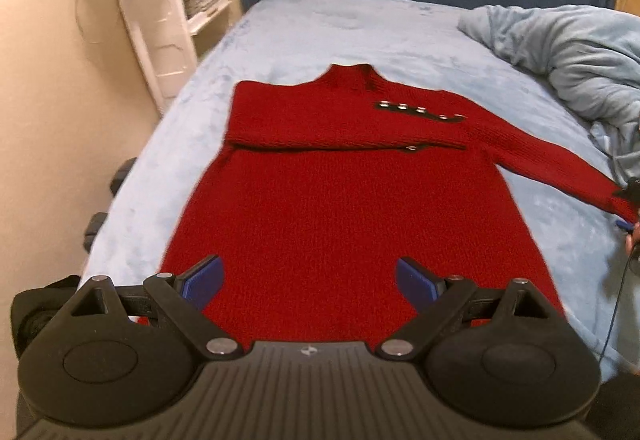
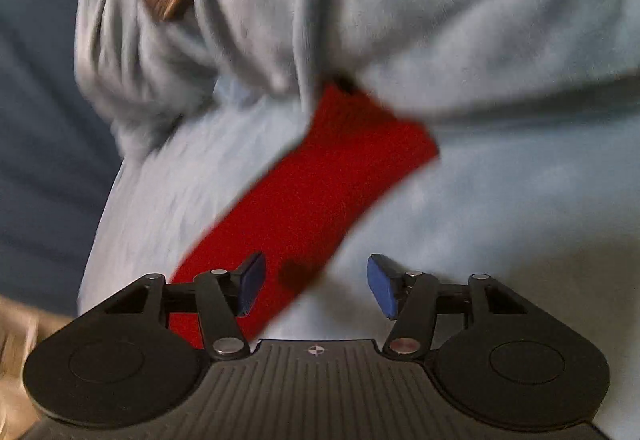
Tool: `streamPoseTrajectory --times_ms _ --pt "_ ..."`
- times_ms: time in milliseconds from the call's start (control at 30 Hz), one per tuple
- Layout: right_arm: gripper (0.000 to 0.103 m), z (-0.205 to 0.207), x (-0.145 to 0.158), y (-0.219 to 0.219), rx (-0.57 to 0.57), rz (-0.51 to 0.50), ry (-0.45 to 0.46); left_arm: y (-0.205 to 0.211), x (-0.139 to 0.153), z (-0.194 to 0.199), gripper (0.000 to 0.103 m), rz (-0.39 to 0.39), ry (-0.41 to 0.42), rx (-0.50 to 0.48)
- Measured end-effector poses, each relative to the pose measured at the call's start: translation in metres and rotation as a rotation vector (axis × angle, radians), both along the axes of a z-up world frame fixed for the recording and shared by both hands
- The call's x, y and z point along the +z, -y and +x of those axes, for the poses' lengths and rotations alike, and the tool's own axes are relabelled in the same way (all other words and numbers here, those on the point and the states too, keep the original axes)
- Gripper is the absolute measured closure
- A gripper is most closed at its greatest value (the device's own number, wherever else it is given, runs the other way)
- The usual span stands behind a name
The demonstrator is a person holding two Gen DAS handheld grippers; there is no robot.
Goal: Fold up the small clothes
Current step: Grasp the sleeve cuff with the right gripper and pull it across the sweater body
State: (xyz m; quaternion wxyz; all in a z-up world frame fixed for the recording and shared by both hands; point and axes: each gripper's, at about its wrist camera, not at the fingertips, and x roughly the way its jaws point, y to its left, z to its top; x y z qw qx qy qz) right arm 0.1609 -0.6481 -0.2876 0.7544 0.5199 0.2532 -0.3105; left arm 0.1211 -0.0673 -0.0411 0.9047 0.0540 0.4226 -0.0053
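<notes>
- The red knit sweater (image 1: 352, 200) lies flat, front up, on the light blue bed (image 1: 320, 28), collar toward 12 o'clock and hem toward 6 o'clock in the left wrist view.
- One sleeve is already folded across the chest; the other sleeve (image 1: 552, 160) stretches out toward 3 o'clock, its cuff near the crumpled blanket (image 1: 568, 52).
- I judge the knit soft, limp and fairly thick: it will sag and stretch if lifted by one point, so the cuff or a hem corner is the best place to pinch. The metal buttons (image 1: 420, 110) could snag.
- The left claw (image 1: 308, 280) hovers over the hem, released, jaws wide, holding nothing.
- The right claw (image 2: 316, 284) hangs low above the outstretched sleeve (image 2: 320, 200), jaws apart, the cloth between them not pinched; the cuff points to 1 o'clock.
</notes>
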Motion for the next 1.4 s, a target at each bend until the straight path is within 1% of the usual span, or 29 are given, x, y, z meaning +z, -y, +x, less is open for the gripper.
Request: streamPoseTrajectory --times_ms 33,67,100,133,167,233,267,333,367,433,500,533,600,633,700,800,867,900,933,967,1000,1033,1067,1100,1167,1200,1300,1333,1400 --pt "0.045 0.008 -0.001 0.001 -0.033 -0.017 -0.025 -0.006 -0.001 0.003 0.008 0.003 -0.002 0.019" --pt "0.057 0.015 -0.002 0.005 -0.059 -0.021 -0.034 -0.011 -0.002 0.006 0.008 0.005 -0.003 0.034" --pt "0.075 0.023 -0.003 0.010 -0.056 -0.027 -0.051 -0.017 -0.003 0.010 0.008 0.006 -0.003 0.057" --pt "0.093 0.031 0.000 0.015 -0.022 -0.026 -0.073 -0.024 -0.002 0.013 0.008 0.003 -0.002 0.075" --pt "0.093 0.031 0.008 0.015 -0.003 -0.048 -0.061 -0.031 -0.002 0.017 0.008 -0.001 0.003 0.095" --pt "0.094 0.029 0.039 0.007 0.062 -0.136 0.025 -0.045 -0.002 0.025 0.008 -0.004 0.018 0.127" --pt "0.094 0.030 0.054 0.002 0.095 -0.179 0.045 -0.052 -0.001 0.030 0.008 -0.003 0.027 0.141" --pt "0.094 0.038 0.074 -0.005 0.144 -0.256 0.034 -0.066 0.001 0.040 0.008 -0.007 0.041 0.174" --pt "0.094 0.044 0.079 -0.008 0.158 -0.293 0.000 -0.074 0.002 0.044 0.008 -0.019 0.051 0.192" --pt "0.094 0.064 0.074 -0.011 0.175 -0.335 -0.145 -0.092 0.005 0.051 0.008 -0.037 0.071 0.239" --pt "0.094 0.085 0.072 -0.020 0.193 -0.383 -0.275 -0.107 0.006 0.055 0.008 -0.007 0.076 0.294" --pt "0.094 0.098 0.082 -0.035 0.229 -0.483 -0.299 -0.119 0.005 0.057 0.008 0.013 0.075 0.321" --pt "0.094 0.117 0.112 -0.078 0.330 -0.692 -0.260 -0.138 0.005 0.059 0.008 0.025 0.080 0.355" --pt "0.094 0.132 0.130 -0.103 0.377 -0.763 -0.217 -0.152 0.004 0.059 0.008 0.026 0.086 0.378" --pt "0.094 0.159 0.164 -0.158 0.480 -0.862 -0.112 -0.174 0.001 0.058 0.008 0.025 0.093 0.407" --pt "0.094 0.195 0.213 -0.272 0.663 -0.992 0.085 -0.206 -0.004 0.054 0.008 -0.007 0.089 0.459" --pt "0.093 0.212 0.225 -0.351 0.806 -1.003 0.199 -0.229 -0.007 0.049 0.008 -0.043 0.076 0.496" --pt "0.093 0.219 0.224 -0.391 0.885 -0.997 0.249 -0.237 -0.009 0.045 0.008 -0.053 0.072 0.510" --pt "0.092 0.225 0.217 -0.433 0.969 -0.983 0.284 -0.247 -0.010 0.041 0.008 -0.062 0.070 0.530" --pt "0.086 0.234 0.203 -0.467 1.061 -0.949 0.291 -0.255 -0.011 0.037 0.008 -0.067 0.067 0.553" --pt "0.078 0.240 0.185 -0.503 1.194 -0.879 0.270 -0.263 -0.012 0.033 0.008 -0.075 0.067 0.569" --pt "0.054 0.236 0.169 -0.532 1.297 -0.813 0.236 -0.270 -0.012 0.027 0.008 -0.085 0.068 0.580" --pt "0.047 0.234 0.151 -0.551 1.361 -0.772 0.192 -0.277 -0.012 0.023 0.008 -0.095 0.069 0.590" --pt "0.047 0.229 0.133 -0.566 1.399 -0.760 0.124 -0.283 -0.011 0.019 0.008 -0.103 0.070 0.598" --pt "0.047 0.212 0.113 -0.569 1.413 -0.748 0.041 -0.291 -0.011 0.012 0.008 -0.112 0.073 0.594" --pt "0.047 0.202 0.110 -0.556 1.401 -0.724 0.027 -0.292 -0.012 0.011 0.008 -0.109 0.078 0.588" --pt "0.046 0.170 0.117 -0.511 1.340 -0.702 -0.011 -0.288 -0.014 0.013 0.008 -0.088 0.097 0.548" --pt "0.046 0.156 0.122 -0.494 1.305 -0.710 -0.030 -0.283 -0.016 0.014 0.008 -0.094 0.098 0.539" --pt "0.046 0.120 0.135 -0.468 1.235 -0.715 -0.055 -0.274 -0.015 0.017 0.008 -0.142 0.093 0.520"
